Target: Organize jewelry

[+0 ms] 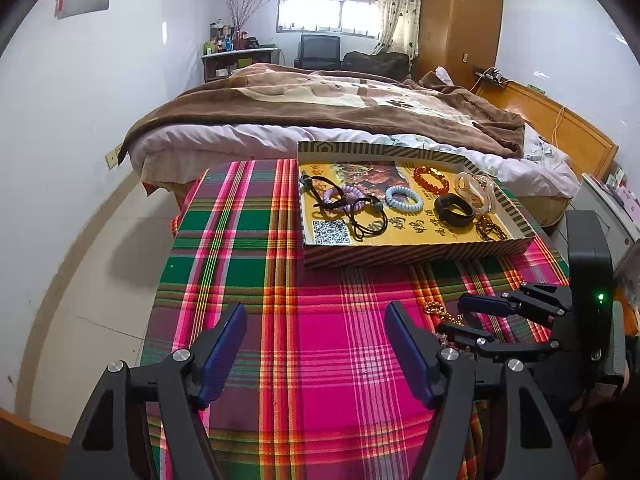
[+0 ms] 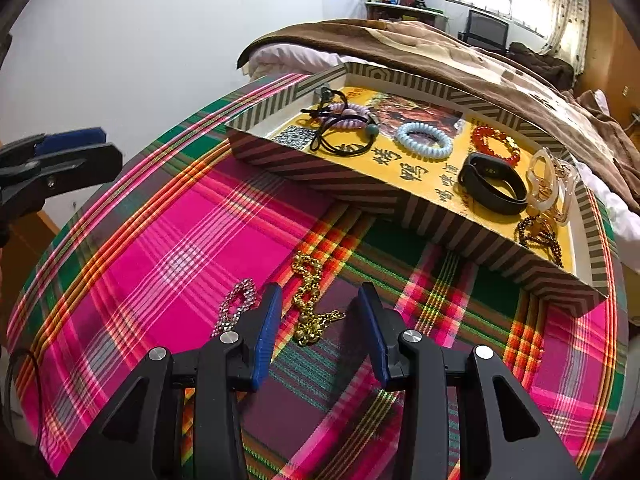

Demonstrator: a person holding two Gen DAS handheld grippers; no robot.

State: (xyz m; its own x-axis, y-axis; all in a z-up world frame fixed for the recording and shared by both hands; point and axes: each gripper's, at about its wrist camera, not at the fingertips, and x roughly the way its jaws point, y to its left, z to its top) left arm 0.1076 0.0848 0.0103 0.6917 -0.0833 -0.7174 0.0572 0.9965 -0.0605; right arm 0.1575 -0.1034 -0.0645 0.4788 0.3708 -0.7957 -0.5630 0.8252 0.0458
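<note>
A striped cardboard tray on the plaid tablecloth holds hair ties, a blue coil band, an orange bead bracelet, a black band and clear rings. A gold chain lies on the cloth between my right gripper's open fingers; my right gripper sits low around it without closing. A silver chain lies just left of it. My left gripper is open and empty above the cloth.
The plaid-covered table ends at the left above a tiled floor. A bed with a brown blanket stands right behind the tray. A wooden wardrobe is at the back right.
</note>
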